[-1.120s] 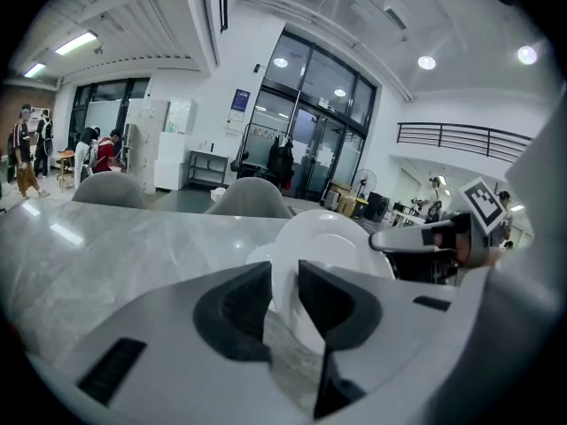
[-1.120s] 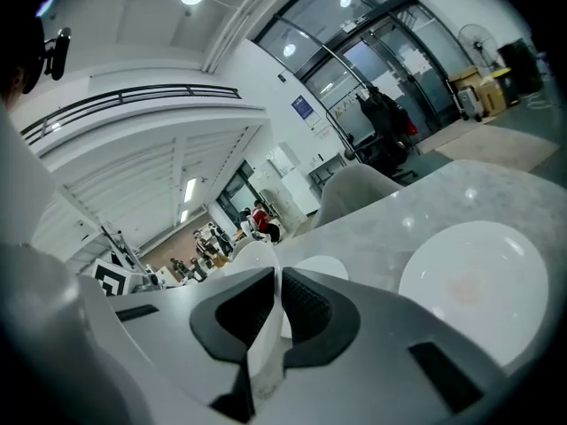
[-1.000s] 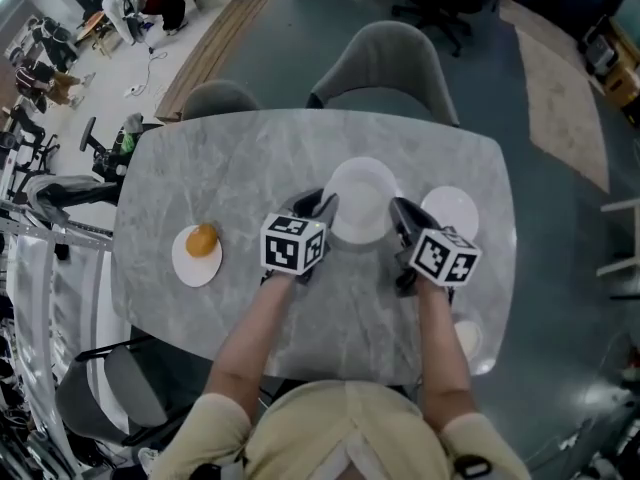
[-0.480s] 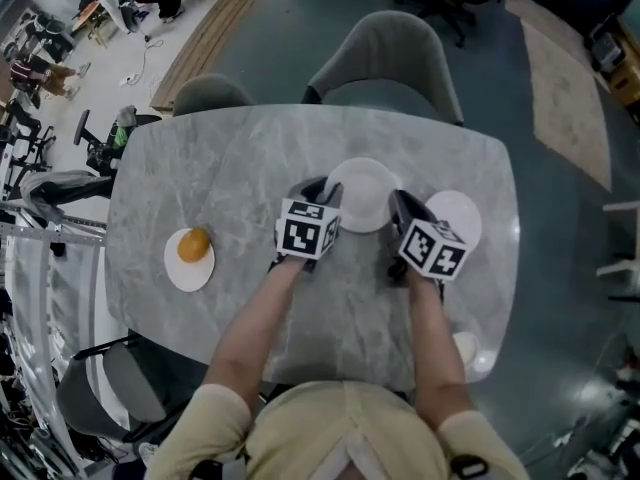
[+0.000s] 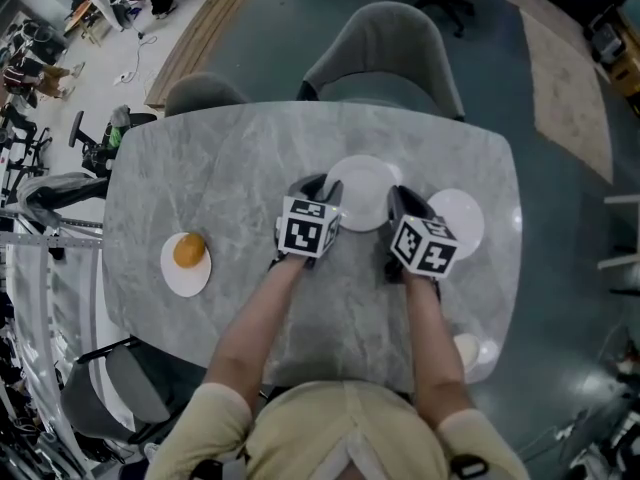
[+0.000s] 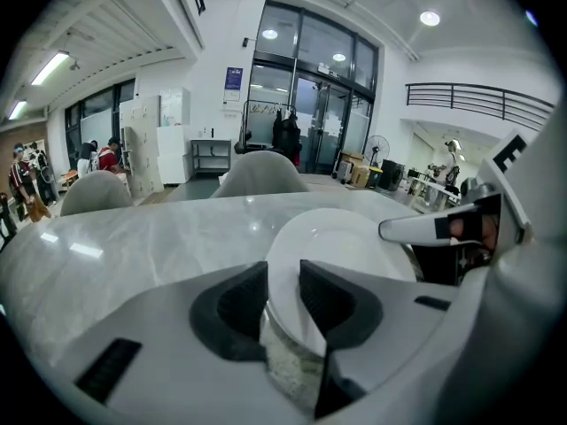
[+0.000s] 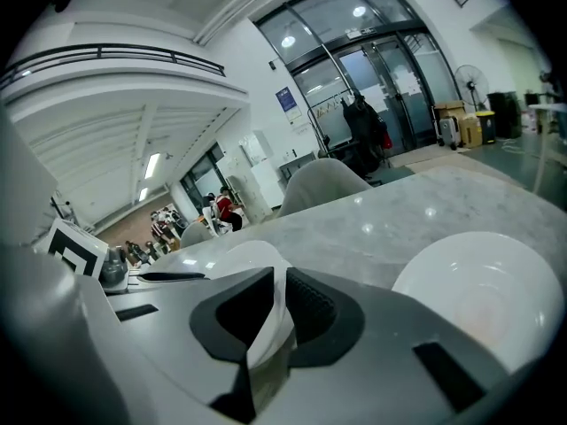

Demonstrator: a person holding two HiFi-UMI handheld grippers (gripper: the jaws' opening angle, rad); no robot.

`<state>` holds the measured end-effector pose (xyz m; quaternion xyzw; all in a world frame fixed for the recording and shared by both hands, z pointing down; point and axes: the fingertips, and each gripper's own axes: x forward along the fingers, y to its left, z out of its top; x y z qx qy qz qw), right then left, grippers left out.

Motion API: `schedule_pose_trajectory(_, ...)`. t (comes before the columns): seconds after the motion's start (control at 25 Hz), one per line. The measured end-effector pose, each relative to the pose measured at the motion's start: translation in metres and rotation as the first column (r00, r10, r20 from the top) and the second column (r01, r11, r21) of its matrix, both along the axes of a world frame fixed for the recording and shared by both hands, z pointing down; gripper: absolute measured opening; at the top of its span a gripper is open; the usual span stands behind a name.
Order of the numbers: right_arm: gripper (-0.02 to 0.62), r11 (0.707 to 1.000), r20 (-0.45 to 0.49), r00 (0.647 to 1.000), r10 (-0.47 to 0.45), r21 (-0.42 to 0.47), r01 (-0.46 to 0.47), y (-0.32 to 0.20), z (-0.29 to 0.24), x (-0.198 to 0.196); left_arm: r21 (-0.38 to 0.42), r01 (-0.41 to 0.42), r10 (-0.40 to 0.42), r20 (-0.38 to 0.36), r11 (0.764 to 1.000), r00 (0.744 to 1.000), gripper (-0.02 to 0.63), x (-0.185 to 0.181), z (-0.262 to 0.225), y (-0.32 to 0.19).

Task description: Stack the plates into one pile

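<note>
- Grey marble forms the table [image 5: 200, 158], seen from above with two arms reaching out over it.
- A white middle plate [image 5: 362, 193] is at the table's centre, with a gripper at each side of its rim.
- The left gripper [image 6: 283, 292] has the plate's left rim between its jaws. They have just been opening and now stand apart around the rim, with no firm pinch showing.
- The right gripper [image 7: 276, 304] is clamped on the plate's right rim, its pads pressed against both faces.
- A second plate [image 5: 456, 220], also white, lies on the table just beside the right gripper, on its outer side and apart from the middle plate.
- A third plate [image 5: 185, 273] lies well apart, near the table's left edge, with an orange thing [image 5: 189, 249] on it.
- Whether the middle plate rests on the table or hangs just above it cannot be told.
</note>
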<state>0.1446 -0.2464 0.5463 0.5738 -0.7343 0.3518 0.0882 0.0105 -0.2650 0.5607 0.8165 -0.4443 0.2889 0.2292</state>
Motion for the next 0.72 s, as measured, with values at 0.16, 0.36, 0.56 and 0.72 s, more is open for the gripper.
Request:
schedule_pose_trajectory(0.16,0.028,1.0,-0.055,0.998,-0.009,-0.01,0.009,-0.001,0.005,0.0,-0.006,-0.006,0.006,0.017,1.0,1.0,0.098,0.0,0.004,-0.001)
schedule_pose_trajectory(0.36,0.03,1.0,-0.108,0.994,-0.017,-0.008,0.016,-0.001,0.007,-0.001,-0.002,-0.017,0.017,0.04,1.0,0.999,0.098,-0.002,0.006,-0.003)
schedule_pose_trajectory(0.56,0.034,0.999,-0.168,0.985,-0.035,-0.007,0.034,0.0,0.012,-0.003,0.0,-0.033,0.033,0.06,0.999,0.998,0.098,-0.001,0.01,-0.003)
schedule_pose_trajectory(0.72,0.049,0.998,-0.242,0.969,-0.054,-0.007,0.054,0.0,0.015,-0.004,0.005,-0.038,0.038,0.074,0.999,0.997,0.098,-0.002,0.014,-0.003)
